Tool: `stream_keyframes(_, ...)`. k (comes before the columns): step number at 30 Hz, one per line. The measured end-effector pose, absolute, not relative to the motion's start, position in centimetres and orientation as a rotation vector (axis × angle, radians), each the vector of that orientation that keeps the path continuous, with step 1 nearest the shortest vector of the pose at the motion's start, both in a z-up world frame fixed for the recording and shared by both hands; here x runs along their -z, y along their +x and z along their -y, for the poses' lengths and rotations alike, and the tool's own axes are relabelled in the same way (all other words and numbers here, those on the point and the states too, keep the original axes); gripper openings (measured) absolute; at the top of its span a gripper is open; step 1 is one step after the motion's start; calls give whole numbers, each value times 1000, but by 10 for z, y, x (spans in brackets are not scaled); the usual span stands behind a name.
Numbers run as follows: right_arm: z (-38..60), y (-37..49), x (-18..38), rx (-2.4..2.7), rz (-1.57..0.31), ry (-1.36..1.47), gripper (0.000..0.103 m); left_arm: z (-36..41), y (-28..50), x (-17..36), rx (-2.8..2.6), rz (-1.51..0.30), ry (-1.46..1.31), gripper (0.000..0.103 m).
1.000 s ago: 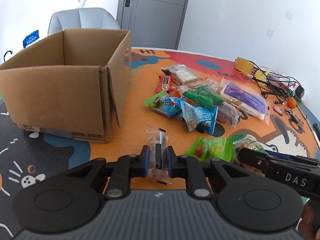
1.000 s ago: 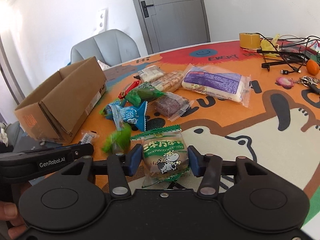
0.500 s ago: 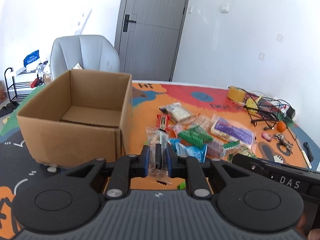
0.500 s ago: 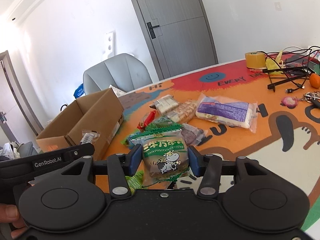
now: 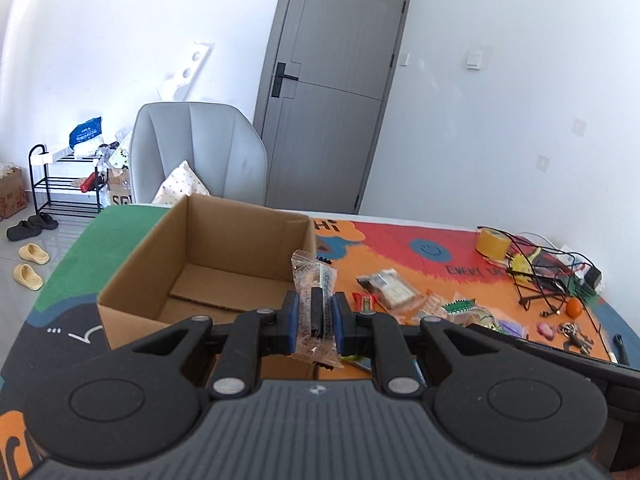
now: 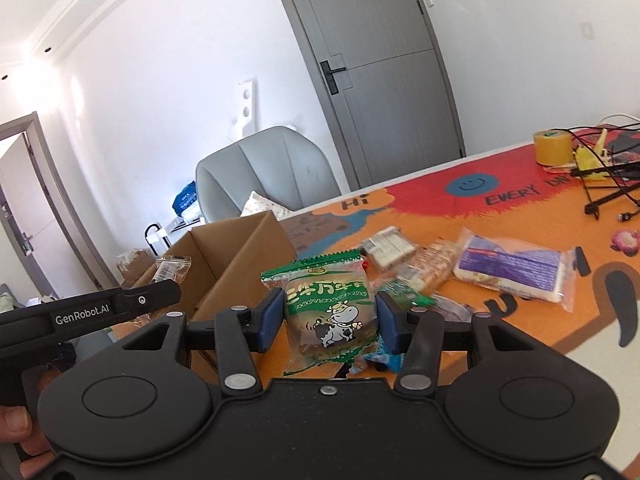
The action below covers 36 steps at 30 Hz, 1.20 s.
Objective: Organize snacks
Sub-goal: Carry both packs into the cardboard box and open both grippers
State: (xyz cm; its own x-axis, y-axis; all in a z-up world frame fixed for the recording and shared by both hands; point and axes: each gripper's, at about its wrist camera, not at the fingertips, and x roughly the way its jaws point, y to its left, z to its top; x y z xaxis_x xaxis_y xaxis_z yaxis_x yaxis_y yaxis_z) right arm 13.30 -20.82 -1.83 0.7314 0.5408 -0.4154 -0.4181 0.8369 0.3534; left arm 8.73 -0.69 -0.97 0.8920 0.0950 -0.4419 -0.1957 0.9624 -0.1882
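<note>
Your left claw (image 5: 316, 322) is clamped tight on a small clear-wrapped snack packet (image 5: 314, 300), which stands upright between the blue pads, lifted off the table (image 5: 400, 240). Beyond it the open cardboard box (image 5: 160, 264) sits to the left, and only its bare bottom shows inside; the packet's top overlaps the box's right wall in this view.

Your right claw (image 6: 330, 320) is clamped on a green snack pack with a cartoon cow (image 6: 332, 312), held upright by its two sides and raised above the table. From this side the same box (image 6: 248, 256) lies to the left and a little farther off, and the left claw's packet (image 6: 172, 268) shows in front of it.

The other snacks stay in a loose heap on the table, right of the box: a large white pack with a purple label (image 6: 516, 268), a pale biscuit pack (image 6: 388, 246), and a small red bar (image 5: 365, 300). Farther right lie a roll of tan tape (image 6: 554, 146) and a tangle of black cables (image 5: 540, 276). What the clear packet contains is hard to make out, perhaps a dark bar.
</note>
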Motion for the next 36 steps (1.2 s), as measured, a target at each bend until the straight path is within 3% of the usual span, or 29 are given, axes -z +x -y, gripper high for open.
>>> stream_keyframes(19, 125, 163, 5, -637, -525, 218, 49, -79, 113, 21, -309, -440, -310, 17)
stream_keyframes(28, 95, 173, 8, -658, -551, 206, 49, -97, 95, 16, -357, -398, -341, 24)
stream_keyframes(32, 82, 174, 9, -677, -558, 208, 51, -104, 85, 15, -374, -390, -366, 31)
stream_keyframes(34, 79, 173, 8, -696, -556, 218, 59, -105, 82, 16, -385, -394, -378, 41)
stream_keyframes(36, 81, 171, 6, -694, -551, 224, 79, -104, 79, 15, -392, -396, -385, 61)
